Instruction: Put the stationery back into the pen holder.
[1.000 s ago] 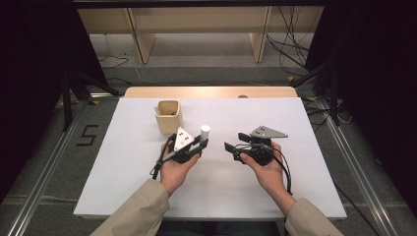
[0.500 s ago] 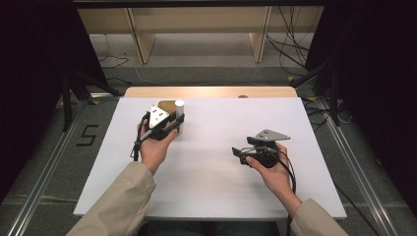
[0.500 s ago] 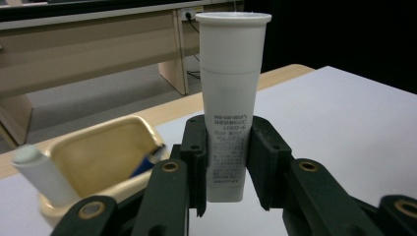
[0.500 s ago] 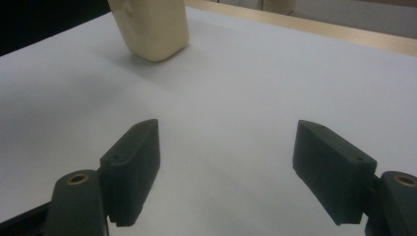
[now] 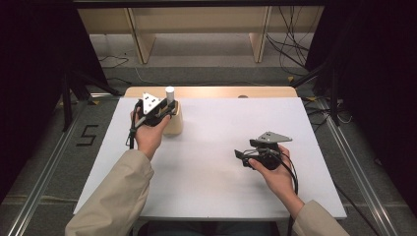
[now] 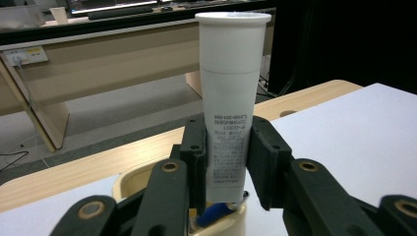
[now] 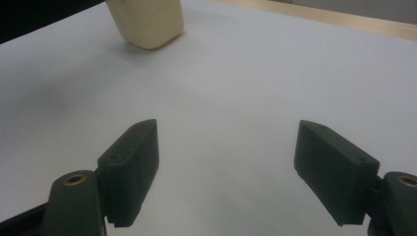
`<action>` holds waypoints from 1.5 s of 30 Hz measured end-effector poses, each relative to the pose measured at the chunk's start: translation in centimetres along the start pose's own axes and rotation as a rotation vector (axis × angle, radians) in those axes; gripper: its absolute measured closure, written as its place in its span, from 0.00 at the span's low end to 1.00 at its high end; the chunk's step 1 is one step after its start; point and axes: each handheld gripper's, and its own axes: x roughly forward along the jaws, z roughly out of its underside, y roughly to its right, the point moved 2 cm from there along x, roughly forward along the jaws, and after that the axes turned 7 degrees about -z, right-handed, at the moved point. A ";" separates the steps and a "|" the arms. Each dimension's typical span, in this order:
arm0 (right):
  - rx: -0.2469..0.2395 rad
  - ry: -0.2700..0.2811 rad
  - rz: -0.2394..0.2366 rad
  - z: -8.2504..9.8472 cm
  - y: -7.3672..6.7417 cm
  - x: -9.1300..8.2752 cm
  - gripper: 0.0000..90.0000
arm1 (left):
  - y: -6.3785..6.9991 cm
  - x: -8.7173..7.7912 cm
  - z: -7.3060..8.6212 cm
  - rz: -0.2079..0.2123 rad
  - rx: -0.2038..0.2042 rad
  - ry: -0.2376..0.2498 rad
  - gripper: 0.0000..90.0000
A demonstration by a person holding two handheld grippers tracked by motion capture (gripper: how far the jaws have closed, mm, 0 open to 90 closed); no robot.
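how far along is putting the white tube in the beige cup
Picked up: the left claw is clamped on the white tube, cap end up. In hand: the tube's lower end hangs at the rim of the beige cup, which already holds something blue. Left: lower it in and let go. The right claw rests open and empty.

High view: overhead, facing forward. Gripper views: close, low along jaws. All share cream cup.

White tube upright, cap up, above the cream cup.
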 end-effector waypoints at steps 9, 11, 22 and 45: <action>0.002 0.004 -0.003 0.0 0.0 0.0 0.29 | -0.5 1.4 0.9 -0.035 0.031 -0.033 0.78; 0.003 0.006 -0.003 0.0 0.0 0.0 0.29 | -0.5 1.6 1.0 -0.040 0.034 -0.037 0.78; 0.007 0.002 -0.005 0.1 0.0 0.1 0.29 | -0.4 2.4 1.6 -0.062 0.051 -0.060 0.78; 0.011 0.005 -0.003 0.2 0.1 0.1 0.29 | -0.3 2.7 2.3 -0.074 0.089 -0.066 0.63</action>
